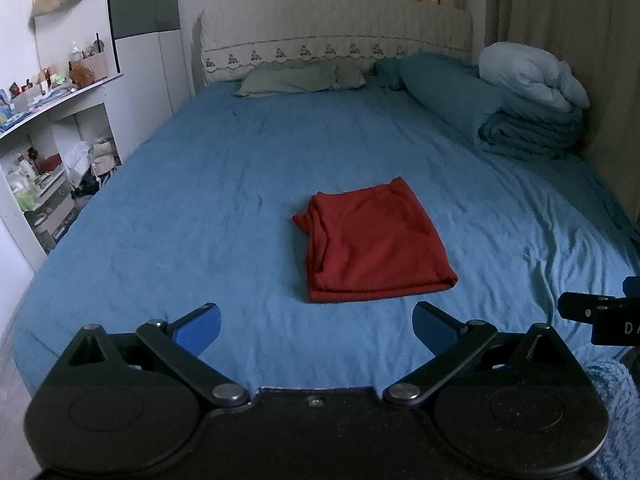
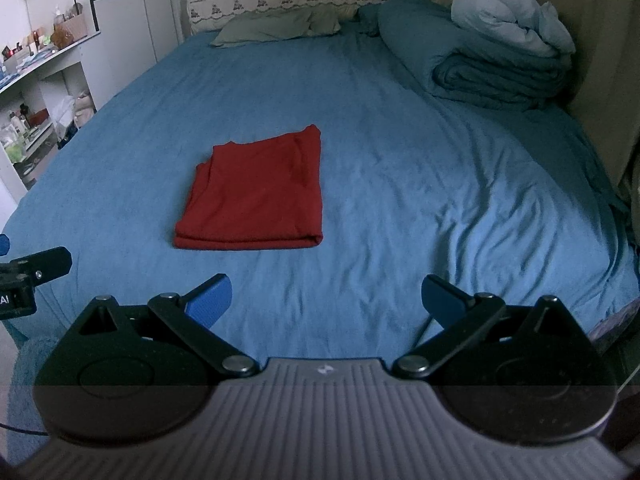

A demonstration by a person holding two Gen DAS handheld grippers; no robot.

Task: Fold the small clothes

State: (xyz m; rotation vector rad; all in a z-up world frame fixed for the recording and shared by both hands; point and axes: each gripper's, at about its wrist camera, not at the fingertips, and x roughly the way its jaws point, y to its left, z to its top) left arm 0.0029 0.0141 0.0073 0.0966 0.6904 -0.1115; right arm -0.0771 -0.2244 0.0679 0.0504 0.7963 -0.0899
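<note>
My left claw [image 1: 316, 326] and right claw [image 2: 326, 300] hang spread and empty short of the folded red cloth [image 1: 372, 240], judged light, limp, best pinched at its near doubled edge.

Bed [image 1: 200, 208] with wrinkled blue sheet fills most of frame. Folded red garment [image 1: 376, 240] lies flat on sheet, center, slightly right. Greenish pillow [image 1: 296, 80] at headboard end, upper center. Teal rolled duvet [image 1: 452, 92] upper right, on folded blue blanket stack [image 1: 532, 136], pale bundle [image 1: 528, 76] on top of stack.
</note>
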